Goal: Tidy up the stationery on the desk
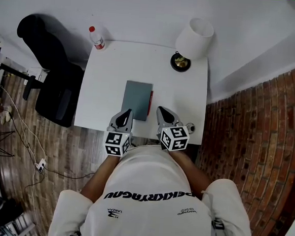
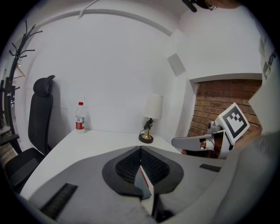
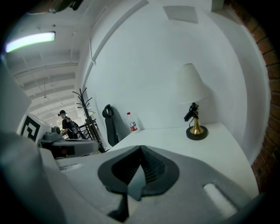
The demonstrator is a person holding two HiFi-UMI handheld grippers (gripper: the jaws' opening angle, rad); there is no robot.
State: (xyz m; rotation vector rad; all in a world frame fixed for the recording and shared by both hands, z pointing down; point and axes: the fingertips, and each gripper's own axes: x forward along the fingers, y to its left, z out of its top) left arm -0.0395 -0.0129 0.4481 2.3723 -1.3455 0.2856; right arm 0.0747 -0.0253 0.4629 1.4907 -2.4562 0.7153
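A grey notebook lies flat on the white desk, near its front edge. A red pen lies along the notebook's right side. My left gripper hovers over the notebook's near left corner, jaws shut with nothing held. My right gripper sits just right of the pen, also shut and empty. In the left gripper view the closed jaws leave a small gap below, where a slice of notebook and pen shows. The right gripper view shows its jaws pressed together.
A water bottle stands at the desk's far left corner and a table lamp at the far right. A black office chair is left of the desk. A white wall is behind, a brick wall to the right.
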